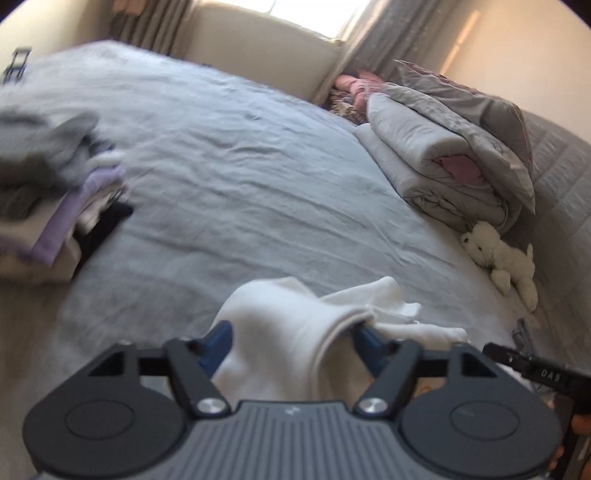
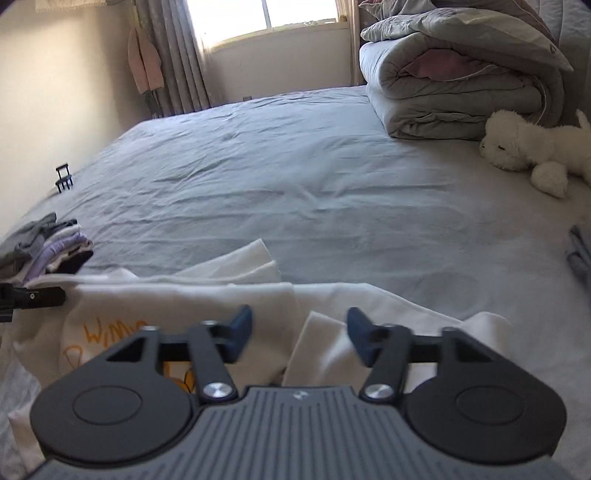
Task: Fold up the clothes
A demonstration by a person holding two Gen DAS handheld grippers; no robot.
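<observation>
Left gripper point(image 1: 293, 334): its two blue fingers point(image 1: 221, 341) are standing far apart, and a bunch of white cloth is lying between them. I cannot tell if the fingers are squeezing the cloth or only sitting around it.
Right gripper point(image 2: 299, 330): its blue fingers point(image 2: 242, 326) are spread wide and are hanging over the shirt. They are not pinching anything.
White shirt point(image 2: 177, 299): it is lying on the near part of the bed, partly folded over itself. Orange writing is showing on its left part. In the left wrist view the cloth point(image 1: 295, 321) is looking bunched up and lifted in a hump.
Bed sheet point(image 2: 277, 177): it is grey-blue and wrinkly, and it is covering the whole bed.
Pile of folded clothes point(image 2: 48, 247): it is sitting at the left edge of the bed, with grey, purple, white and black layers. It is near the shirt.
Rolled blanket point(image 2: 454, 85): it is resting at the far right of the bed, with a pillow on top.
Toy animal point(image 2: 532, 151): it is white and fluffy, lying on the sheet just beside the blanket.
Window point(image 2: 266, 14): bright light is coming in behind the bed, with curtains at its side.
</observation>
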